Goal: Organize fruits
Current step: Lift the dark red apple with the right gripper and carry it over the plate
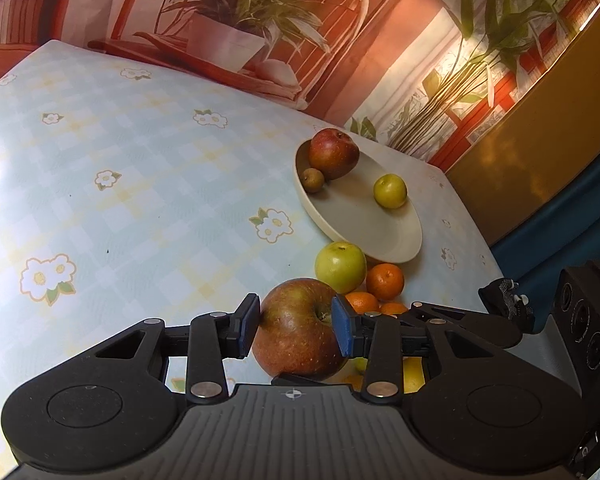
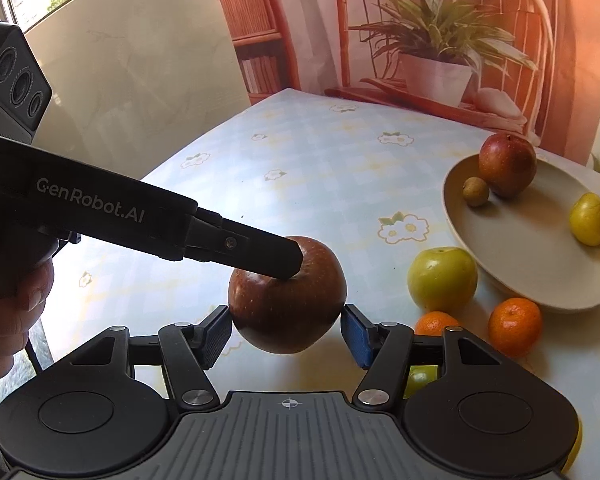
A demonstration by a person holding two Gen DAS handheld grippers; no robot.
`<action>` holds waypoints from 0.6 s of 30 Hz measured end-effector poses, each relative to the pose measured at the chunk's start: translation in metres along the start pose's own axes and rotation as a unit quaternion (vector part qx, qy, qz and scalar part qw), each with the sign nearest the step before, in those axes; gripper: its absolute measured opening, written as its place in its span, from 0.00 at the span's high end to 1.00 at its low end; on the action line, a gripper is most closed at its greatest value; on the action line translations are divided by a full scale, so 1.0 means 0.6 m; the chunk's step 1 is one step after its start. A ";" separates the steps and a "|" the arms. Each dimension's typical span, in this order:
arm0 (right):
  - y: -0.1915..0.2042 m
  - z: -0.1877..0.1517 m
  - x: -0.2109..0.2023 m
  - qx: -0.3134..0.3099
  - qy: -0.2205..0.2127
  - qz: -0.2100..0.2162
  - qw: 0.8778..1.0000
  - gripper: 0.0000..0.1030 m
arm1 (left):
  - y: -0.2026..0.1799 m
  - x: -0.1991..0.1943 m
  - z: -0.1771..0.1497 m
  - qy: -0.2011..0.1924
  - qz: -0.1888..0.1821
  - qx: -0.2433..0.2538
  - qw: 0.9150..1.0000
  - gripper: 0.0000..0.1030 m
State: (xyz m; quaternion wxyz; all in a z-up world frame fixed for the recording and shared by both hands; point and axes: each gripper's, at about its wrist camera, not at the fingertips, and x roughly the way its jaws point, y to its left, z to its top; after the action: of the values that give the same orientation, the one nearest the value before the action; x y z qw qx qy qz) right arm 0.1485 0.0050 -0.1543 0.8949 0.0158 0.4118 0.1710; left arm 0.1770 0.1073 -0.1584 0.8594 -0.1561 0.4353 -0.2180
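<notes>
My left gripper [image 1: 295, 327] is shut on a big red apple [image 1: 298, 330] and holds it above the table. In the right wrist view the same apple [image 2: 287, 300] hangs between my right gripper's [image 2: 286, 330] blue pads; the jaws stand open around it, about touching. The left gripper's finger [image 2: 260, 254] reaches in from the left onto the apple's top. A beige plate [image 1: 364, 224] holds a red apple [image 1: 334, 153], a small brown fruit [image 1: 313, 179] and a yellow-green fruit [image 1: 390, 191]. A green apple [image 1: 340, 267] and tangerines [image 1: 385, 281] lie beside the plate.
The table has a light blue checked cloth with flowers [image 1: 120, 184]. Its right edge [image 1: 476, 236] is close to the plate. A printed backdrop with plants [image 1: 240, 20] stands behind. More yellow and green fruit lies under the grippers [image 2: 420, 378].
</notes>
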 end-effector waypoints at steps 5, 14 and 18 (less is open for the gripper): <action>-0.033 0.031 -0.029 0.008 -0.028 -0.006 1.000 0.45 | -0.037 0.001 0.047 -0.015 -0.010 0.025 1.000 0.60; -0.143 0.080 -0.056 0.026 -0.043 -0.049 0.998 0.45 | -0.110 0.083 0.136 -0.005 -0.034 0.070 0.997 0.60; -0.192 0.091 -0.040 0.040 -0.028 -0.057 0.997 0.45 | -0.127 0.134 0.158 0.016 -0.028 0.091 0.995 0.60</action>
State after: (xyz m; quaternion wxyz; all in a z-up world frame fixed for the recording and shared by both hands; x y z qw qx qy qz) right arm 0.2081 -0.1051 -0.1200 0.9129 0.0331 0.3937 0.1022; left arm 0.2785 0.0085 -0.1237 0.8566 -0.0862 0.4228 -0.2831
